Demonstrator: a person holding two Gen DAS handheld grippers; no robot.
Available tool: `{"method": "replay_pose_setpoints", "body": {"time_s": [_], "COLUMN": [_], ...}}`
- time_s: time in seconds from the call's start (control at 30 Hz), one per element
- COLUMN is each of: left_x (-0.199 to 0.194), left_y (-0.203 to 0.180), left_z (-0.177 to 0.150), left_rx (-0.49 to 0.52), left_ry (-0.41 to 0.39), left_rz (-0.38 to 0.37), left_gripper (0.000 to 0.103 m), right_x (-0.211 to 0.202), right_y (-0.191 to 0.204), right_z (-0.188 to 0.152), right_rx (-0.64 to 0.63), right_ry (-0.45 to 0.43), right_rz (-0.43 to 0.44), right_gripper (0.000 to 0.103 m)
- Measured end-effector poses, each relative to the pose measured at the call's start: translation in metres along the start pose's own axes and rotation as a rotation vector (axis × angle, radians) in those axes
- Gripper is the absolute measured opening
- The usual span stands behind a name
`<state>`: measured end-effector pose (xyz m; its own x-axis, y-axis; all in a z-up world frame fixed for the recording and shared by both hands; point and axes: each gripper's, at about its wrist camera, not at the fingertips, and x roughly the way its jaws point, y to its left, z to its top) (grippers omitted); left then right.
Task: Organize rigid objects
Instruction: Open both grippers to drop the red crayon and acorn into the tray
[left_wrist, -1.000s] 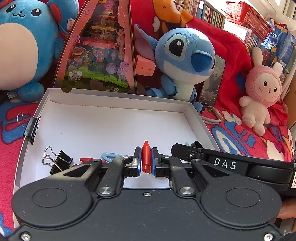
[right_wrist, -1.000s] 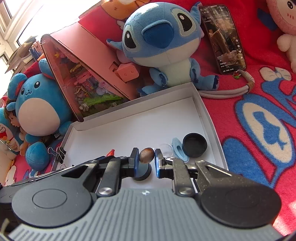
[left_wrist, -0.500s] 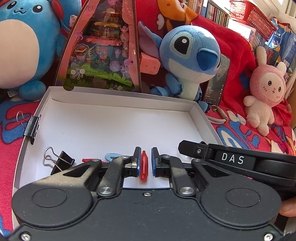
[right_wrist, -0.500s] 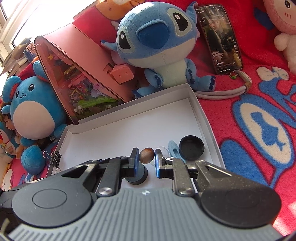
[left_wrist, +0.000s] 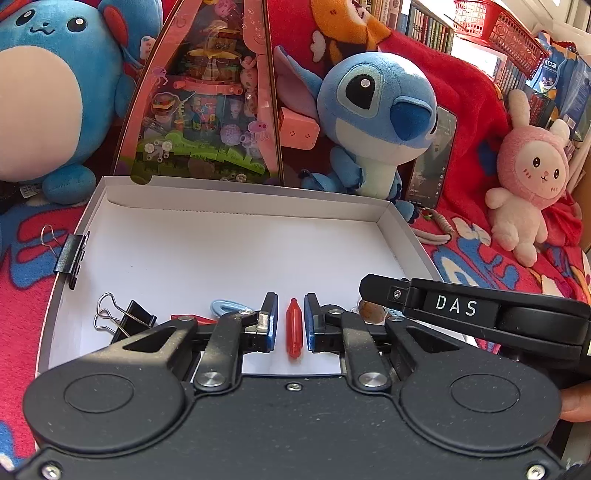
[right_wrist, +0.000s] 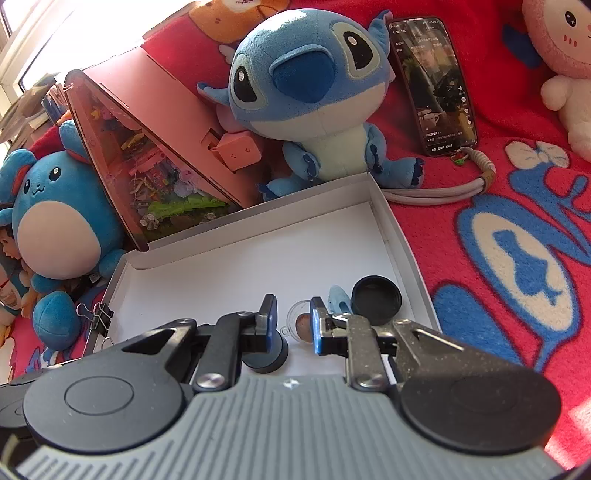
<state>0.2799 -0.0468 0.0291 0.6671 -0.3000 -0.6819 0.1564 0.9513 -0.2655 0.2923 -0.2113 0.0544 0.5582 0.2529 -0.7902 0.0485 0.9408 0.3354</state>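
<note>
A shallow white box (left_wrist: 240, 195) lies on a red blanket. My left gripper (left_wrist: 290, 306) hangs over its near edge with the jaws opening. A small red crayon-shaped piece (left_wrist: 293, 328) lies on the box floor between the pads, with a gap on each side. My right gripper (right_wrist: 292, 301) is over the box's right part, and its jaws are opening too. A brown ball (right_wrist: 303, 323) rests in a clear dome (right_wrist: 295, 314) on the floor, close to the right pad and free of the left one. The same ball (left_wrist: 371, 310) shows beside the right gripper's black body (left_wrist: 461, 306).
In the box lie black binder clips (left_wrist: 136, 319), a light-blue clip (left_wrist: 229, 306), a black cap (right_wrist: 376, 299) and a dark round piece (right_wrist: 269, 354). Another binder clip (left_wrist: 72, 254) grips the left wall. Plush toys (left_wrist: 373, 110), a pink toy box (left_wrist: 207, 110) and a phone (right_wrist: 432, 85) surround it.
The left jaws parted and the red piece, held upright before, now lies on the box floor. The right jaws parted and the brown ball dropped from between the pads.
</note>
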Motion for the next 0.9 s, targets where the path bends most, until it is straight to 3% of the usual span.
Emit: {"method": "replay_pose_setpoints", "body": {"time_s": [0.13,0.5,0.73,0.9], "left_x": [-0.007,-0.034,-0.054,-0.070], "left_y": [0.001,0.006,0.008,0.007], "left_z": [0.000,-0.005,-0.014,-0.021], "left_rx": [0.003,0.043,0.079,0.102], "left_ry": [-0.012,-0.054,-0.087,-0.119], "left_rz": [0.006,0.055,0.088,0.103], "left_gripper": [0.014,0.028,0.039,0.049], "right_x": [-0.005,-0.024,-0.038,-0.046], "right_y": [0.001,0.006,0.012,0.017], "right_z": [0.000,-0.009,-0.018,-0.026], "right_rx": [-0.005,-0.079,-0.143,-0.188], "right_ry": [-0.010,-0.041,-0.067,-0.084], "right_rz": [0.006,-0.009,-0.021,-0.026], "right_gripper": [0.026,0.029,0.046,0.051]}}
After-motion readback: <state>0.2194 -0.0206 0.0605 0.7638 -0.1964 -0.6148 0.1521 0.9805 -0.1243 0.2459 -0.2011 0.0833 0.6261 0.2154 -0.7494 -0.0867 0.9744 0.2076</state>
